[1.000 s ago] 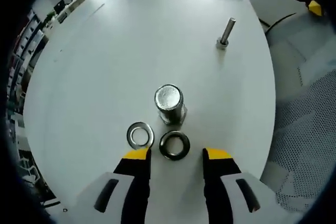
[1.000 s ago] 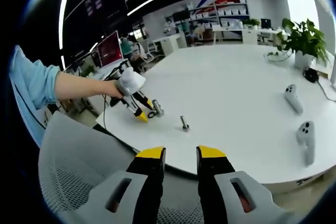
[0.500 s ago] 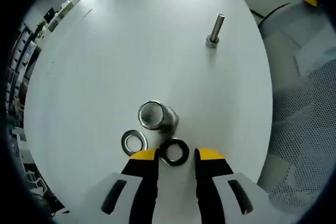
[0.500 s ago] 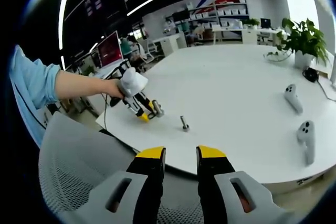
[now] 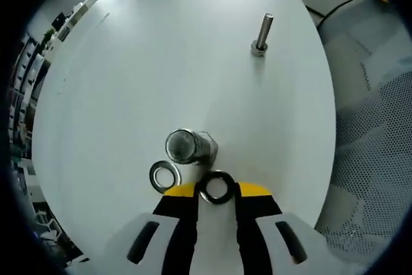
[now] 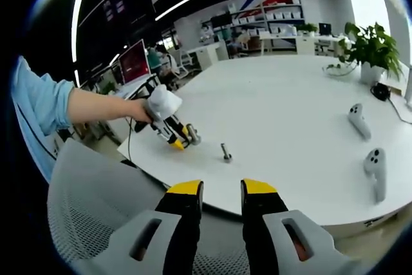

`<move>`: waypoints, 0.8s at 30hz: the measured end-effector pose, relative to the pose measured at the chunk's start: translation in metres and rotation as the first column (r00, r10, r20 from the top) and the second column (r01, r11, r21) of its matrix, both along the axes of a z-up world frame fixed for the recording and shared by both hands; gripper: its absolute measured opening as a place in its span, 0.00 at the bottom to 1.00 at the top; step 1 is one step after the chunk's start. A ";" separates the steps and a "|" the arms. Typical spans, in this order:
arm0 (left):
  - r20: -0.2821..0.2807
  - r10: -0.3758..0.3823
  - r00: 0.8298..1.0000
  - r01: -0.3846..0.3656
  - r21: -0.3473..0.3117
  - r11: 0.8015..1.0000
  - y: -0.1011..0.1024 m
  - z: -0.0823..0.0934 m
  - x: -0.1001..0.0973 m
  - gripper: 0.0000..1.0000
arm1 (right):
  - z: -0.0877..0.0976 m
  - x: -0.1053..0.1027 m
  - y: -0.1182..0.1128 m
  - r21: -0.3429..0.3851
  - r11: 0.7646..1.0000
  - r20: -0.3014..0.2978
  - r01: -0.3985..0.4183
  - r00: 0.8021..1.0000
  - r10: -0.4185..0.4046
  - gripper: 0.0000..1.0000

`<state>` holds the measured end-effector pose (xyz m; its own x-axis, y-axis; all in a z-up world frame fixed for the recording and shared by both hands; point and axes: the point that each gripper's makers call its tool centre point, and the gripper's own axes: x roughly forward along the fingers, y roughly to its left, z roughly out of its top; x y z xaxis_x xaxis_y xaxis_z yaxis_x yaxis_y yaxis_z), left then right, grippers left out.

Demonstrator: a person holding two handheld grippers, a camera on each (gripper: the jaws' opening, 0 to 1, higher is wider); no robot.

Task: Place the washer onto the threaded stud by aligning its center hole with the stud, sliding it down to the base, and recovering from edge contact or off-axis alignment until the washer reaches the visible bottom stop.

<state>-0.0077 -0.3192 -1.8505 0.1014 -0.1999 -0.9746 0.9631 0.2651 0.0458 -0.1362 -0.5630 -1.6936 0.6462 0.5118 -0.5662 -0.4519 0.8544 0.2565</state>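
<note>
My left gripper (image 5: pixel 216 191) has its yellow-tipped jaws shut on a dark ring washer (image 5: pixel 216 187) that lies on the white table (image 5: pixel 161 62). A silver washer (image 5: pixel 165 175) lies just left of it. A large shiny metal cylinder with a hex base (image 5: pixel 187 146) stands right behind both. The threaded stud (image 5: pixel 261 33) stands upright far ahead, near the table's right edge. In the right gripper view the left gripper (image 6: pixel 170 130) is held at the table's near corner, left of the stud (image 6: pixel 226 152). My right gripper (image 6: pixel 221 190) is open, off the table, with nothing between its jaws.
Two white controllers (image 6: pixel 358 120) (image 6: pixel 375 170) lie on the table's right side, and a potted plant (image 6: pixel 369 46) stands behind them. A grey mesh chair (image 6: pixel 96 214) sits below the table edge, seen also as the mesh chair (image 5: pixel 376 146). A person's blue-sleeved arm (image 6: pixel 58 104) holds the left gripper.
The left gripper has moved forward and its jaws have shut from wide open onto the dark washer. The right gripper has stayed still.
</note>
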 end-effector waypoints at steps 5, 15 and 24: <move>0.017 0.024 1.000 -0.023 -0.028 0.999 0.001 0.000 0.000 0.20 | 0.000 0.000 0.000 0.001 1.000 0.002 0.003 1.000 -0.003 0.26; 0.024 0.041 0.999 -0.040 -0.047 0.998 0.001 0.002 0.000 0.20 | 0.000 0.000 -0.001 0.002 1.000 0.003 0.004 1.000 -0.004 0.26; 0.032 0.033 0.999 -0.031 -0.054 0.998 0.000 0.014 0.001 0.20 | 0.001 0.000 0.000 0.005 1.000 0.007 0.002 1.000 -0.002 0.26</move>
